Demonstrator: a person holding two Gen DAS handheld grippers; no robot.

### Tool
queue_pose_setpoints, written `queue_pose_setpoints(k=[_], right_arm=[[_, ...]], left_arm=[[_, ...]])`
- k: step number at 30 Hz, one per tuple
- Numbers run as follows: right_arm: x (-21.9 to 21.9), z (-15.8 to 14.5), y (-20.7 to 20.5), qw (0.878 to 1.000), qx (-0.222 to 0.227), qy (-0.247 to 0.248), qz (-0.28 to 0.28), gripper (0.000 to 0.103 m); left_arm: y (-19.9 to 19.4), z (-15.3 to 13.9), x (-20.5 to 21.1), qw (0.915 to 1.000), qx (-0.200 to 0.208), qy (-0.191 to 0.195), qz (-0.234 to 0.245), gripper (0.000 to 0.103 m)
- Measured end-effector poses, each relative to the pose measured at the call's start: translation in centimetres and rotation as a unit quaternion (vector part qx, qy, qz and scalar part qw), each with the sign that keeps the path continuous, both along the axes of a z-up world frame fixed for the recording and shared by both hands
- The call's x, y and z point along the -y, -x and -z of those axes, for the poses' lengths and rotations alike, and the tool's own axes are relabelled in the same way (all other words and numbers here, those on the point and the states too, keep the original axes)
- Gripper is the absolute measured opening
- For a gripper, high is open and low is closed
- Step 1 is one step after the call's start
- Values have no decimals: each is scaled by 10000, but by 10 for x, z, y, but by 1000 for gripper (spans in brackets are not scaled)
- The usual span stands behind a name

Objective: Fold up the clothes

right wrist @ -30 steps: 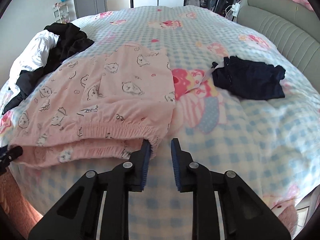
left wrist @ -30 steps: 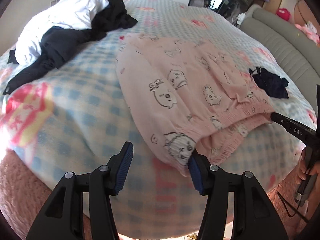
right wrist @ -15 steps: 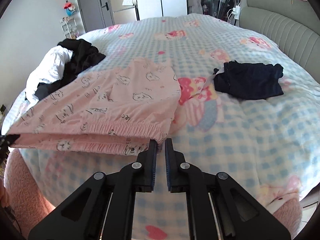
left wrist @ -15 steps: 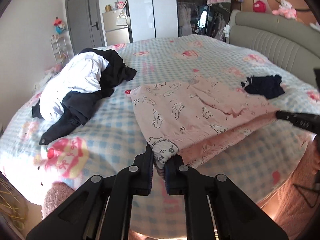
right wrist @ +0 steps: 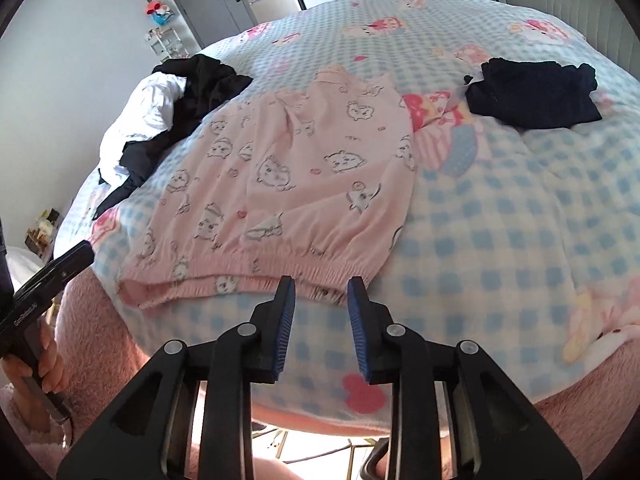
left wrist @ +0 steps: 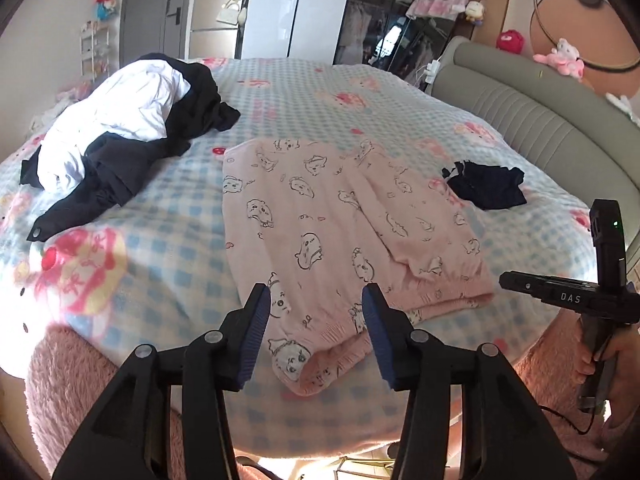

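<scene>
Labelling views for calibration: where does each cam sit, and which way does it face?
Left wrist: on the left tongs, facing down over the bed's near edge at the pink pyjama garment; jaws opening, nothing pinched; right tongs and hand at right.
Right wrist: on the right tongs, at the waistband; jaws opening; left tongs at left.
Shared: garment, dark folded item, black-and-white pile.

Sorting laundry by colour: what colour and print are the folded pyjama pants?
Pale pink pyjama pants with cartoon animal faces; clearest from the right wrist.

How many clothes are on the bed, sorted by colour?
Pink with little animal drawings: 1, the pink pyjama piece
Dark navy, small and folded: 1, the navy garment
White: 1, the white garment
Black, tangled with the white one: 1, the black clothing, perhaps more
Total: 4
</scene>
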State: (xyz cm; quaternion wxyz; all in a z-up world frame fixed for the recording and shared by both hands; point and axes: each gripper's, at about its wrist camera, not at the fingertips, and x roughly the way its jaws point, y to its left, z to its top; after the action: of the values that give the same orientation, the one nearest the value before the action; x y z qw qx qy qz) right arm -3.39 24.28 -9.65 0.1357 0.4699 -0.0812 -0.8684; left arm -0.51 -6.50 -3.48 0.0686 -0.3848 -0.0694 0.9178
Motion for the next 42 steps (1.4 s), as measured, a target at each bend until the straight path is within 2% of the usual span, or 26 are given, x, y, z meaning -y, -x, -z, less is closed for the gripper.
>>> queue_pose_setpoints(k=[3,6,7,8,9,11,12,13,15,16,17,18,19,22,23,25,29,34,36,37,38,40,42], right_arm=[[-8,11,26,9991,231,-110,344,28],[-20,21,39,9969,530,103,578,29],[-21,21,36,9970,536,140,533,36],[-22,22,34,9972,541,176,488,48],[-22,23,32,9973,547,213,443,52],[-22,26,28,9974,591,233,346,53],[-23,28,28,9971,634,242,351,53],[-25,31,27,9967,675,259,358,53],[-30,34,30,9955,707,470,431,53],[-31,36,33,9945,737,603,433,53],[-32,39,36,9934,767,734,432,53],[-30,42,41,9926,786,834,394,53],[-28,45,45,9925,807,838,375,53],[-17,53,55,9929,885,712,353,55],[-12,51,56,9938,861,629,326,55],[-4,47,55,9954,779,505,248,55],[-1,37,50,9961,712,493,155,55],[-1,12,42,9970,546,518,186,55],[1,-2,38,9972,354,643,137,56],[2,-2,39,9977,355,550,168,56],[2,-2,40,9981,359,452,200,56],[2,9,43,9980,511,220,308,56],[-4,23,44,9960,764,320,332,56]], left_arm=[[33,33,-5,9966,816,72,90,47],[47,61,-5,9881,1473,406,-178,32],[44,67,-2,9869,1541,393,-279,31],[40,68,3,9867,1562,270,-357,28],[36,68,9,9861,1589,161,-453,26],[26,66,18,9850,1598,94,-636,17],[22,62,21,9854,1552,59,-696,16],[20,58,27,9862,1486,-157,-710,16],[16,51,39,9861,1359,-607,-739,17],[18,52,47,9822,1370,-1017,-785,23],[20,53,56,9769,1378,-1406,-833,39],[23,55,62,9733,1386,-1585,-914,46],[27,60,64,9713,1438,-1654,-929,51],[43,84,56,9634,1915,-1739,-709,48],[45,89,51,9634,1967,-1709,-623,42],[46,90,39,9709,1917,-1306,-591,20],[35,65,34,9795,1417,-1328,-536,15],[10,10,31,9945,507,-752,-532,15],[6,1,30,9963,501,-248,-657,15],[4,-3,30,9961,524,-8,-713,15],[8,2,34,9944,793,92,-698,15],[6,16,40,9914,1128,-91,-665,15],[4,31,46,9869,1460,-274,-631,18]])
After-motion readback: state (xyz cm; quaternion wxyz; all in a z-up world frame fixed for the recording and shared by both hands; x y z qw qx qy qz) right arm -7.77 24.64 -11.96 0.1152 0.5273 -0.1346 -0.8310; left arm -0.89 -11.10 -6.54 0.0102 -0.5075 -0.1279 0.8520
